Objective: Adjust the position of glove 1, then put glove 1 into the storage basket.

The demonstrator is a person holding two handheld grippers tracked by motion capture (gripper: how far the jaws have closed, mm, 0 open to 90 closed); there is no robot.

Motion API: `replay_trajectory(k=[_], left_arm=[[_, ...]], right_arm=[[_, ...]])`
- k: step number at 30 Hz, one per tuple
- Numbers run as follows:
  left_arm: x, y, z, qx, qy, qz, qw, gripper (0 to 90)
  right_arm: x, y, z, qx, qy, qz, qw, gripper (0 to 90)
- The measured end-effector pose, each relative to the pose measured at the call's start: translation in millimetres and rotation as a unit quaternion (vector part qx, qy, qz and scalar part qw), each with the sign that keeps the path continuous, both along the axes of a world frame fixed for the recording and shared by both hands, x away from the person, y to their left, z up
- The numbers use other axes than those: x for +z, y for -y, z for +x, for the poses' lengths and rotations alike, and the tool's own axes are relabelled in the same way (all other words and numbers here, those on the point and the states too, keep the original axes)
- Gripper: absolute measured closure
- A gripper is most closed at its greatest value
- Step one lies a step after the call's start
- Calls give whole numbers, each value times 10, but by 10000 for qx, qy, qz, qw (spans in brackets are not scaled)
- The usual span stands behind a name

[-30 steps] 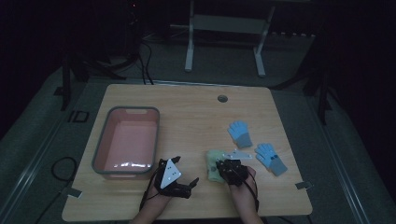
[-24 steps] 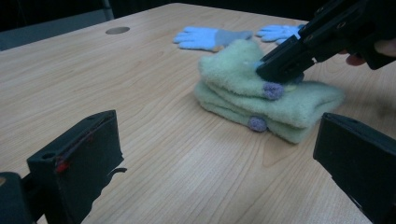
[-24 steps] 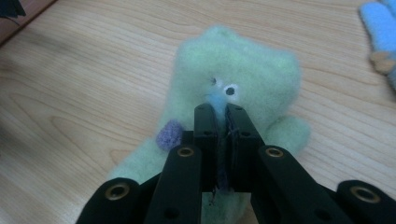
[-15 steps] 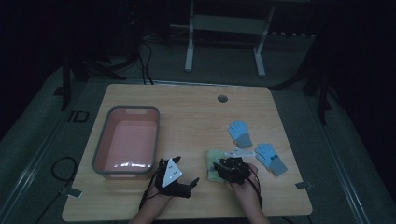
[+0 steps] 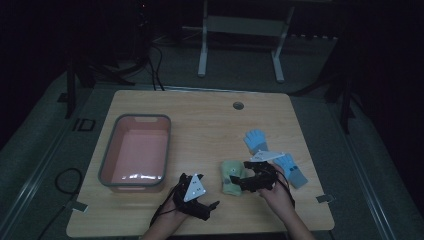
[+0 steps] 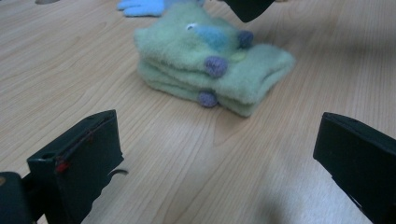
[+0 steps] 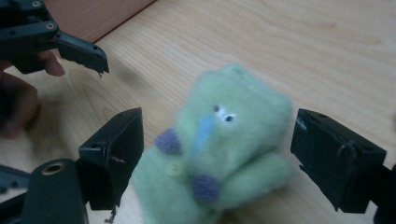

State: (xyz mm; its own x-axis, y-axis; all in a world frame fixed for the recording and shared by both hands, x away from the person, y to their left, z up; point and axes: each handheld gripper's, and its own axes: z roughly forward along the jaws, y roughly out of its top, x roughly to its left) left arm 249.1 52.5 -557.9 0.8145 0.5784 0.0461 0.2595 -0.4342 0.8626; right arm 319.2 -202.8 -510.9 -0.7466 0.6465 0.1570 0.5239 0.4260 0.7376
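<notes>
Green fleece glove point(image 7: 224, 149) is soft, light and squashy; you should pinch it across the folded stack's thick middle, not a loose edge. It's pale green, folded in layers, with purple dots, a blue stripe and little eyes. It lies on the table point(image 5: 200, 125) between your right tongs point(image 7: 217, 154), which have just been opening and stand apart, not pressing it. Left tongs point(image 6: 219, 158) are apart, glove just ahead.

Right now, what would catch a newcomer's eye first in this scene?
The folded green fuzzy glove with stitched eyes and purple dots, near the table's front edge, lies between the wide-open jaws of the right gripper, which have just been opening. The left gripper, also open, sits apart to its left. Behind it a pink tub stands at the left, and two blue gloves lie at the right.
</notes>
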Motion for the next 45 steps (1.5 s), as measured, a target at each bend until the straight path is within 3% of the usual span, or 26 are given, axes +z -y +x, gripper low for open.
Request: replay_trajectory(k=[3,5,8,10,11,13,15,21,23,25,28,31,36,40,42,45], left_arm=[[49,13,24,-76,-408,-361,9985,13],[83,42,38,-172,-485,-403,9979,13],[119,81,43,-509,-305,-416,9974,14],[126,106,50,-560,-257,-356,9975,13],[125,151,60,-709,-194,-270,9969,13],[120,189,66,-780,-120,-180,9967,14],[112,238,83,-920,-60,-87,9957,17],[105,332,177,-1080,104,130,9940,153],[101,359,217,-1149,157,254,9929,184],[104,381,230,-1248,323,327,9911,236],[98,443,253,-1426,351,460,9881,274],[76,503,262,-1562,418,649,9847,309],[29,546,258,-1667,769,953,9784,370],[-11,570,254,-1741,981,1194,9725,400],[-18,575,253,-1758,1038,1219,9713,417],[-54,593,247,-1787,1197,1373,9669,438]], right_arm=[[24,119,34,130,324,-164,9993,148],[56,172,51,117,277,-167,9994,142],[112,218,76,55,177,-220,9996,135],[128,226,83,48,174,-215,9996,121],[142,230,91,39,194,-139,9997,116],[166,230,106,208,200,-39,9996,119],[180,218,130,207,228,-71,9995,159],[181,165,300,347,123,24,9993,439],[155,139,347,367,86,31,9993,439],[108,113,396,395,-28,49,9992,438],[6,87,482,419,-331,152,9985,402],[-84,60,539,442,-473,61,9979,386],[-287,54,625,513,-986,140,9937,369],[-388,49,645,567,-1297,258,9896,406],[-402,50,646,579,-1359,335,9885,448],[-400,41,648,581,-1396,299,9880,505]])
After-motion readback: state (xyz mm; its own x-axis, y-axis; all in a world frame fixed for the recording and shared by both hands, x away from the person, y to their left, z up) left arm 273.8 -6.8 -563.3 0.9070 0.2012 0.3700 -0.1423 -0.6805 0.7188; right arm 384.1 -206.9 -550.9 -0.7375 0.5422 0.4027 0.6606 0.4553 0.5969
